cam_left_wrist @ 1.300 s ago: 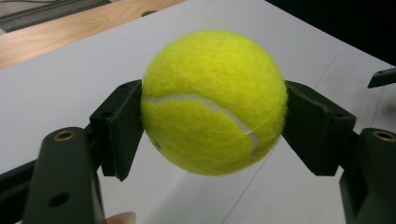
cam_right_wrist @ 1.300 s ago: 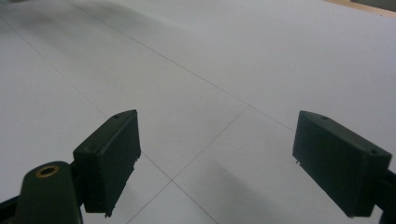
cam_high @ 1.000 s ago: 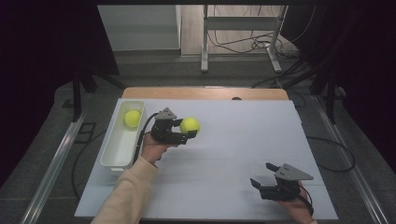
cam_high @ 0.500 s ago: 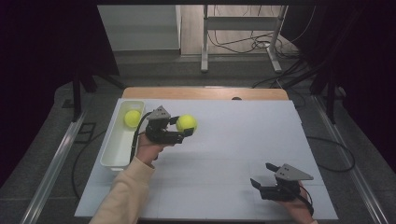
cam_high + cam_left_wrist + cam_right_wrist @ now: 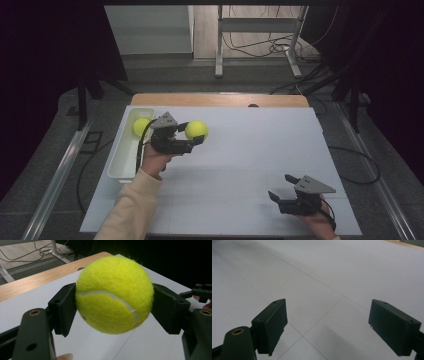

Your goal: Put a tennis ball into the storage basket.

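Your left gripper has its jaws clamped on a tennis ball, pinched on both sides and held up off the white desk, just right of the white bin. There's a second ball sitting in the far end of that bin. Your right gripper is down near the front edge, jaws spread wide, nothing between them.

Right gripper fingers spread wide, empty, low over white table, perhaps just above it
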`<state>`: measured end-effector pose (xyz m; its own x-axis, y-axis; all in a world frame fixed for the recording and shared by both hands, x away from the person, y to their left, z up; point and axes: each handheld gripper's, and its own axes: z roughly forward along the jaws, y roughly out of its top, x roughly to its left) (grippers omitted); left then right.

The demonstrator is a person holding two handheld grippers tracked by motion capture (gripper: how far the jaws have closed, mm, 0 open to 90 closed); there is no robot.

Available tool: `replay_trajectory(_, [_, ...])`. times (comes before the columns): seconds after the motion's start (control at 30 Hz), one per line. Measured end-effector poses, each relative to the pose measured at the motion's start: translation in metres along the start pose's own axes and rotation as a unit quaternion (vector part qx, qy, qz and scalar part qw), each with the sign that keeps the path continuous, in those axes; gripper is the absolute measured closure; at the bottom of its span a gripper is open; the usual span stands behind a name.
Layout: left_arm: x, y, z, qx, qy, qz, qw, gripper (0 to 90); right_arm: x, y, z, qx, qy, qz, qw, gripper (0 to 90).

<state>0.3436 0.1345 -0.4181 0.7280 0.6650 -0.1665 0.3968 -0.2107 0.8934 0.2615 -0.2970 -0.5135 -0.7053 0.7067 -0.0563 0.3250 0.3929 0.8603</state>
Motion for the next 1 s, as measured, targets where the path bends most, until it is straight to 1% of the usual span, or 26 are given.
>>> replay_trajectory(0.13, [-0.001,0.000,-0.001,0.001,0.002,0.002,1.0000,26.1,0.000,0.000,0.000,0.000,0.000,-0.001,1.0000,15.8])
replay_trajectory(0.4, [-0.001,0.002,-0.009,-0.008,0.004,0.002,1.0000,26.1,0.000,0.000,0.000,0.000,0.000,-0.001,1.0000,15.8])
replay_trajectory(0.47, [-0.001,0.002,-0.012,-0.011,0.007,0.001,0.9999,26.1,0.000,0.000,0.000,-0.001,0.000,-0.001,1.0000,15.8])
replay_trajectory(0.57, [0.000,0.001,-0.014,-0.010,0.008,0.001,0.9999,26.1,0.000,0.000,0.000,-0.001,0.000,-0.002,1.0000,15.8])
replay_trajectory(0.83, [0.001,0.002,-0.022,-0.018,0.011,-0.003,0.9998,26.1,0.000,0.000,0.000,-0.002,0.000,-0.002,1.0000,15.8])
replay_trajectory(1.0, [0.005,0.001,-0.030,-0.026,0.016,-0.011,0.9995,26.1,0.000,0.000,0.000,-0.003,0.000,-0.002,1.0000,15.8])
